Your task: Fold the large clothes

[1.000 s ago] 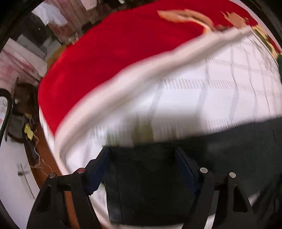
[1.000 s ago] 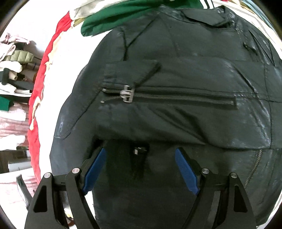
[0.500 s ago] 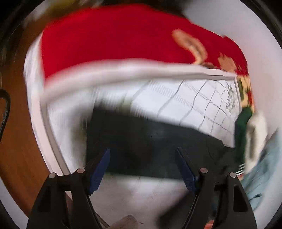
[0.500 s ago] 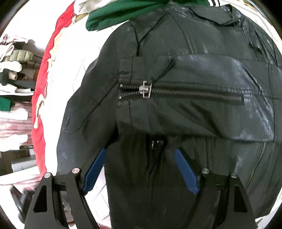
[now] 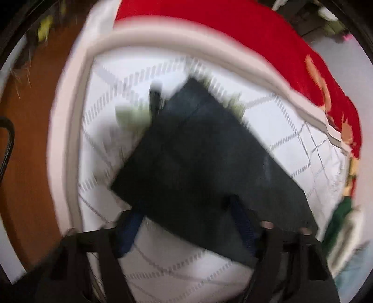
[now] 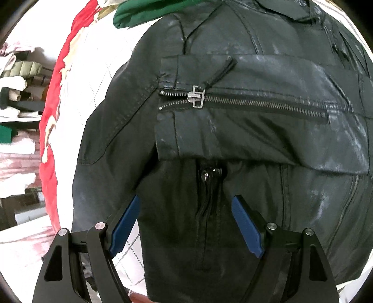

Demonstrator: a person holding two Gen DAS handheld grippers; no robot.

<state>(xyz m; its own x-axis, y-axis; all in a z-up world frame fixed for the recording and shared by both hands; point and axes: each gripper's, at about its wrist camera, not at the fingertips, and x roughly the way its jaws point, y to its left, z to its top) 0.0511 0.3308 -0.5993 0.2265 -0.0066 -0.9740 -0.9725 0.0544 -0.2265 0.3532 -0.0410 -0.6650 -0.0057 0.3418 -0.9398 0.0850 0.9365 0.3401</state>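
A black leather jacket [image 6: 244, 130] lies on a white checked bedspread [image 6: 93, 77], a sleeve folded across its front with a silver zipper [image 6: 197, 96] showing. My right gripper [image 6: 186, 223] is open just above the jacket's lower front, holding nothing. In the blurred left wrist view a flat black part of the jacket [image 5: 205, 167] lies on the bedspread [image 5: 291, 121]. My left gripper [image 5: 186, 226] is open with its blue pads [image 5: 130, 230] at that part's near edge, not closed on it.
A red blanket [image 5: 233, 30] covers the far side of the bed. A green garment [image 6: 149, 11] lies past the jacket's collar. Brown wooden floor [image 5: 28, 139] runs beside the bed. Shelves with stacked clothes [image 6: 16, 77] stand at the left.
The left gripper has swung fast, so the black jacket part now sits diagonally in its view. The right gripper has drawn back a little along the jacket; the zipper sits lower in view.
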